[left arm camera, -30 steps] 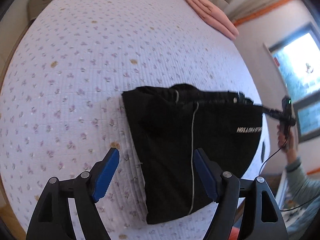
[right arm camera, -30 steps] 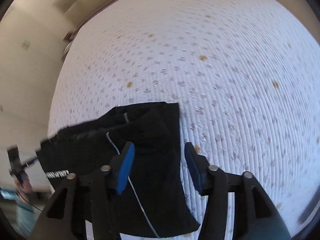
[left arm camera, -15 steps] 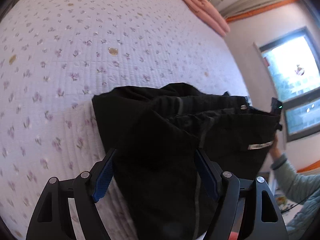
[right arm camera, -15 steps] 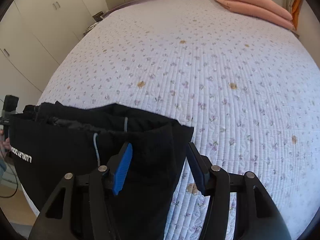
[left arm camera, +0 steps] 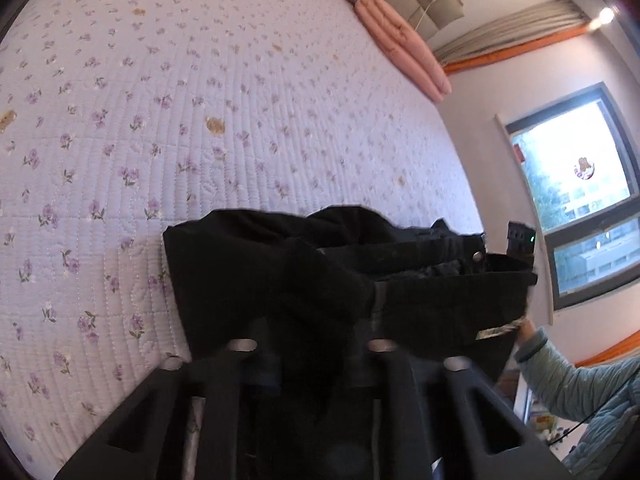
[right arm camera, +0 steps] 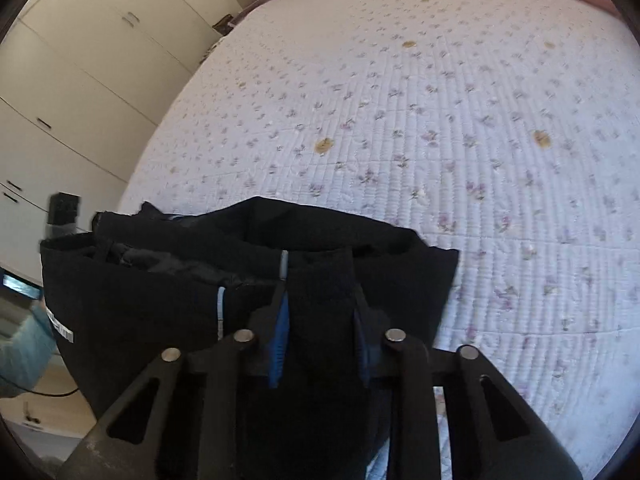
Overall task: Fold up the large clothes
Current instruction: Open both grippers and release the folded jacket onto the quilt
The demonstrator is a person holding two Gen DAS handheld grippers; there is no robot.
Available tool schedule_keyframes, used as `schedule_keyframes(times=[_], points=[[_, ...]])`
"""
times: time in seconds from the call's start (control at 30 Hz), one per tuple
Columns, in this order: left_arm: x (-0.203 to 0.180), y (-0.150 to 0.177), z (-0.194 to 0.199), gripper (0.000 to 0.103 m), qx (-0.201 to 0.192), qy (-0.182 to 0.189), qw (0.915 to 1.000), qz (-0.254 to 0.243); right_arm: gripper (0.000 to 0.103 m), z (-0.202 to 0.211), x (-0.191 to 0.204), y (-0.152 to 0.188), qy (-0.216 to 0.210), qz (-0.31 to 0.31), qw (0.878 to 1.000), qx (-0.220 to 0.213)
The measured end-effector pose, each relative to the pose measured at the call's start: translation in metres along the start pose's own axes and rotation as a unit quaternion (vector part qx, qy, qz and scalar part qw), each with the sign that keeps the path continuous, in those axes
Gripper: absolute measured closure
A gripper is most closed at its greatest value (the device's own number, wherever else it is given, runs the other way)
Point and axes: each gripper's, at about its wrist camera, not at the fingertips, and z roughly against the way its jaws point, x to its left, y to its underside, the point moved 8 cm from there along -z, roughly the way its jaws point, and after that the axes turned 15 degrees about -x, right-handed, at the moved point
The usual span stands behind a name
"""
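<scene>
A black pair of trousers (left arm camera: 280, 272) with a thin grey side stripe lies partly folded on a white quilt with purple flowers (left arm camera: 160, 120). In the left wrist view my left gripper (left arm camera: 312, 344) is shut on a bunched fold of the black cloth, which hides its pads. In the right wrist view my right gripper (right arm camera: 320, 320) is shut on another fold of the trousers (right arm camera: 200, 288), with the blue pads (right arm camera: 282, 324) pressed against the cloth. The waistband with a metal snap (left arm camera: 477, 256) hangs over the bed's edge.
A folded pink blanket (left arm camera: 404, 40) lies at the far end of the bed by the headboard. A window (left arm camera: 576, 184) is to the right, white wardrobes (right arm camera: 80, 80) to the left. A person in a light blue jacket (left arm camera: 580, 384) stands beside the bed.
Both grippers moved down and forward onto the trousers and closed on folds of the black cloth. A second ago both were open above it.
</scene>
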Motion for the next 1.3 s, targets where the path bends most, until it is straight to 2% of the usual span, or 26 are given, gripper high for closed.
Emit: schedule_keyframes(times=[0.1, 0.2, 0.23, 0.3, 0.33, 0.47, 0.57, 0.63, 0.77, 0.87, 0.93, 1.0, 1.03, 1.1, 1.17, 1.2, 1.27, 1.3], points=[[-0.009, -0.004, 0.013, 0.09, -0.026, -0.017, 0.9995, -0.011, 0.079, 0.019, 0.006, -0.008, 0.051, 0.019, 0.998, -0.029], [-0.028, -0.026, 0.047, 0.09, -0.078, -0.014, 0.9968, -0.01, 0.08, 0.061, 0.016, -0.03, 0.131, 0.052, 0.987, -0.079], [-0.036, -0.038, 0.063, 0.091, -0.102, -0.009, 0.9947, -0.01, 0.08, 0.075, 0.02, -0.04, 0.14, 0.055, 0.984, -0.094], [-0.049, -0.058, 0.081, 0.091, -0.13, 0.008, 0.9914, -0.011, 0.081, 0.096, 0.031, -0.064, 0.148, 0.07, 0.979, -0.121], [-0.053, -0.065, 0.084, 0.091, -0.139, 0.004, 0.9901, -0.018, 0.081, 0.098, 0.035, -0.074, 0.154, 0.077, 0.977, -0.128], [-0.047, -0.093, 0.074, 0.091, -0.157, -0.022, 0.9872, -0.02, 0.081, 0.075, 0.034, -0.111, 0.191, 0.092, 0.968, -0.138], [-0.024, -0.098, 0.045, 0.09, -0.141, -0.057, 0.9882, -0.015, 0.081, 0.032, 0.017, -0.113, 0.221, 0.09, 0.965, -0.108], [-0.002, -0.091, 0.02, 0.09, -0.116, -0.088, 0.9892, -0.017, 0.081, 0.002, 0.003, -0.103, 0.24, 0.096, 0.963, -0.077], [0.048, -0.055, -0.032, 0.088, -0.046, -0.14, 0.9891, 0.01, 0.081, -0.057, -0.029, -0.063, 0.249, 0.067, 0.966, 0.004], [0.069, -0.029, -0.053, 0.083, -0.019, -0.152, 0.9877, 0.03, 0.08, -0.08, -0.043, -0.039, 0.237, 0.03, 0.97, 0.038], [0.072, -0.029, -0.052, 0.082, -0.031, -0.146, 0.988, 0.041, 0.079, -0.09, -0.049, -0.026, 0.234, 0.014, 0.971, 0.054], [0.076, -0.03, -0.051, 0.08, -0.032, -0.142, 0.9877, 0.057, 0.079, -0.091, -0.05, -0.024, 0.236, 0.012, 0.97, 0.051], [0.075, -0.031, -0.049, 0.079, -0.032, -0.143, 0.9876, 0.057, 0.078, -0.09, -0.05, -0.025, 0.238, 0.012, 0.97, 0.054], [0.074, -0.037, -0.039, 0.066, -0.033, -0.156, 0.986, 0.05, 0.072, -0.084, -0.053, -0.028, 0.239, 0.005, 0.97, 0.051], [0.078, -0.043, -0.02, 0.032, -0.046, -0.175, 0.9822, 0.052, 0.057, -0.065, -0.057, -0.035, 0.237, -0.012, 0.97, 0.044], [0.079, -0.05, -0.007, 0.028, -0.057, -0.176, 0.9809, 0.061, 0.055, -0.055, -0.06, -0.039, 0.238, -0.021, 0.97, 0.037], [0.082, -0.059, 0.019, 0.027, -0.074, -0.167, 0.9801, 0.078, 0.054, -0.025, -0.057, -0.044, 0.233, -0.035, 0.972, 0.012], [0.085, -0.063, 0.034, 0.027, -0.082, -0.184, 0.976, 0.083, 0.054, -0.012, -0.054, -0.044, 0.234, -0.038, 0.972, 0.003]])
